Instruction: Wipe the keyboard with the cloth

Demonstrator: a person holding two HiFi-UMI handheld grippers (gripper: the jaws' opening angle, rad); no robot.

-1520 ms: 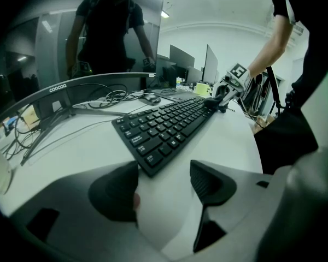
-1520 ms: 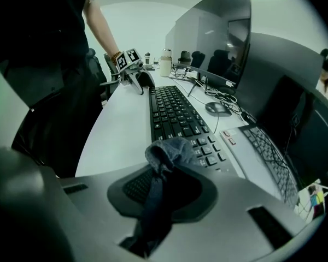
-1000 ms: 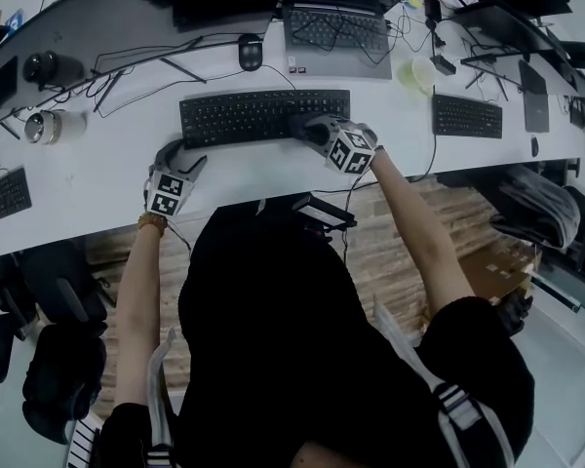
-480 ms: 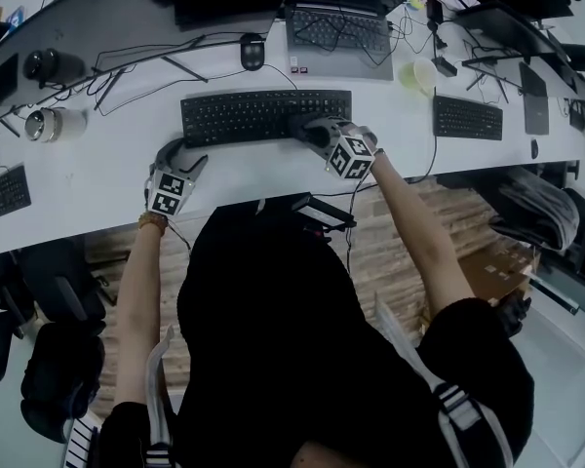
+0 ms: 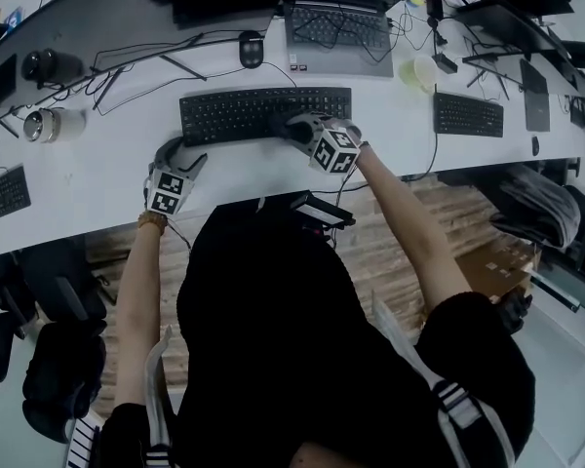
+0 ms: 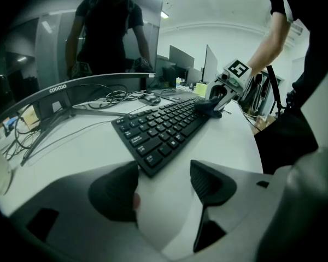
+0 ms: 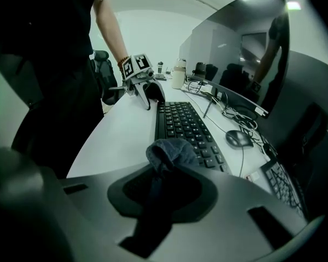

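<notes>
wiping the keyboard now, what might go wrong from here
The keyboard is not pinned: the left tool is open near its corner, so a wipe may slide it. Only a small wad of cloth sticks out of the right tool, so its hard tips might press keys.

White desk [image 5: 97, 178] — keyboard [image 5: 239, 115], mouse [image 5: 251, 52], laptop [image 5: 336, 29]; cables [image 5: 146, 66]

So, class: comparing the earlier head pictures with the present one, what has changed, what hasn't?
The right gripper, shut on the dark crumpled cloth, slid leftward along the black keyboard. The left gripper stayed open and empty by the keyboard's left end; the keyboard stayed put.
</notes>
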